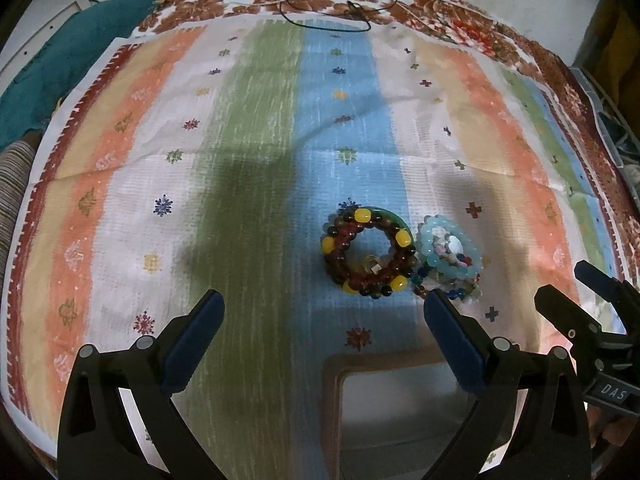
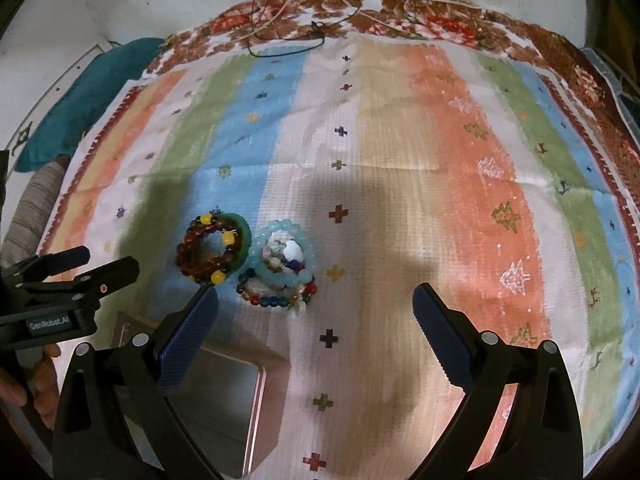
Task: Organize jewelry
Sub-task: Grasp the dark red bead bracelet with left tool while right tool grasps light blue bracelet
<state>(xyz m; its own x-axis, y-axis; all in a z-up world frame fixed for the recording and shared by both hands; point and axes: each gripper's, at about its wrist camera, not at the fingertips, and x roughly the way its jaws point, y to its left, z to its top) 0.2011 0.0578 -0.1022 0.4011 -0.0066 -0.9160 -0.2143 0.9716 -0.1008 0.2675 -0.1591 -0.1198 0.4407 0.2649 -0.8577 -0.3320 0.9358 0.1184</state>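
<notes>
Farthest left, a teal cloth [image 1: 60, 60] lies bunched off the edge of the striped mat [image 1: 256, 128] that covers the counter, and it plays no part here. Next comes the left gripper [image 1: 324, 304], hovering over the green and blue stripes with its fingers [image 1: 452, 340] spread wide and nothing between them. Just ahead of it sits the dark red bead stack [image 1: 366, 254], several bracelets with yellow beads coiled on a green bangle, and touching its right side is the pale blue bead stack [image 1: 448, 250], which rests on a strand of mixed coloured beads with small loose pieces heaped in its middle. Below both, nearest the person, lies a shallow tray [image 2: 224, 396] with a pale rim, most likely the place the jewelry is meant to go. To the right the right gripper [image 2: 316, 300] hangs above the white stripe, its fingers likewise opened wide and empty. No piece is held yet, so the step in hand looks like a first pick. It would go best if the left gripper took the red stack alone: come down with one finger inside the ring and one outside, close on the top bracelet only, and lift straight up so the neighbouring blue stack is not dragged. The loose bits inside the blue ring could scatter if nudged, so they are better left until the rings around them are cleared. The thin cords [image 2: 288, 36] at the far edge are well apart from all this.
</notes>
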